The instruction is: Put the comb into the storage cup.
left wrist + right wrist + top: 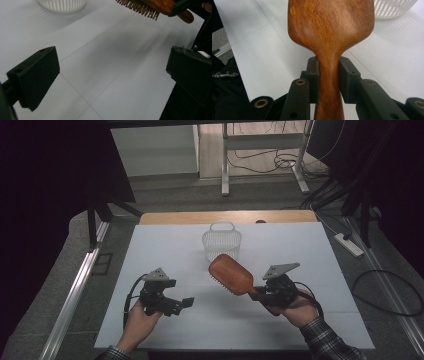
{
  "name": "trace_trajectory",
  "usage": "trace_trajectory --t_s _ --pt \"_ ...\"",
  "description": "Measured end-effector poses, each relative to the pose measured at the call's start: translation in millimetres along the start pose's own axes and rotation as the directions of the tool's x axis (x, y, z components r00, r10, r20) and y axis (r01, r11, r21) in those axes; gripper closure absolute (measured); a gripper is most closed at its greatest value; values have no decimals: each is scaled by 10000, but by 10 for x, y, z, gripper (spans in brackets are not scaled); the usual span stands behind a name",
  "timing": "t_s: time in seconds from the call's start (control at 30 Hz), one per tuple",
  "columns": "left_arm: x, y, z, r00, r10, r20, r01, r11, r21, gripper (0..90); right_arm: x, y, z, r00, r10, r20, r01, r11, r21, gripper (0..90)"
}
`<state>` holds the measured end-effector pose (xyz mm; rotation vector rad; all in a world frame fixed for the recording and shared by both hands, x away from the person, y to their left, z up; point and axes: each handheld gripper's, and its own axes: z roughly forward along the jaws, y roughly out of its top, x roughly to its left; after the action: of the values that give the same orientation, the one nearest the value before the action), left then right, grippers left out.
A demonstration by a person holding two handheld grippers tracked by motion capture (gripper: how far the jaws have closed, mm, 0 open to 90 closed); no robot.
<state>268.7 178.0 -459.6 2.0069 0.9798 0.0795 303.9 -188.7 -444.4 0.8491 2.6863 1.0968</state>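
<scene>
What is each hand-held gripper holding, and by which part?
The right hand-held gripper clamps the wooden hairbrush by its handle; the left hand-held gripper is open, holding nothing.

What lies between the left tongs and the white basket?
Bare white table; nothing between the left tongs and the basket in the high view.

A: What stands on the white table top (pixel 150 250)?
B: A white slatted basket (pixel 222 241) with a loop handle, upright, at the far middle. A wooden edge strip (pixel 200 216) runs just behind it.
A: And off the table?
B: On the right, a white power strip (pixel 348 244) lies on the grey floor, with a black cable (pixel 395 290) looping near it. Beyond the table are white stand legs (pixel 225 170) and tangled cables (pixel 260 162). On the left is a metal rail (pixel 75 295).
</scene>
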Motion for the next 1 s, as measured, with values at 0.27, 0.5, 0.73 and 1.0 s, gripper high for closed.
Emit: trace_trajectory --t_s 0.27,0.5,0.73,1.0 --pt "0 140 115 10000 5 58 -5 9999 120 0 13 7 -26 10000 -15 38 15 9998 -188 719" --pt "0 234 212 9990 -22 443 14 9998 182 0 36 22 -43 10000 -29 41 30 9992 -386 719" --pt "-22 317 296 9970 -119 767 110 9999 130 0 59 27 -41 10000 -16 33 17 9987 -508 719" --pt "-12 383 377 9948 -340 956 345 9994 -40 0 83 30 -36 10000 -17 23 19 9981 -610 719"
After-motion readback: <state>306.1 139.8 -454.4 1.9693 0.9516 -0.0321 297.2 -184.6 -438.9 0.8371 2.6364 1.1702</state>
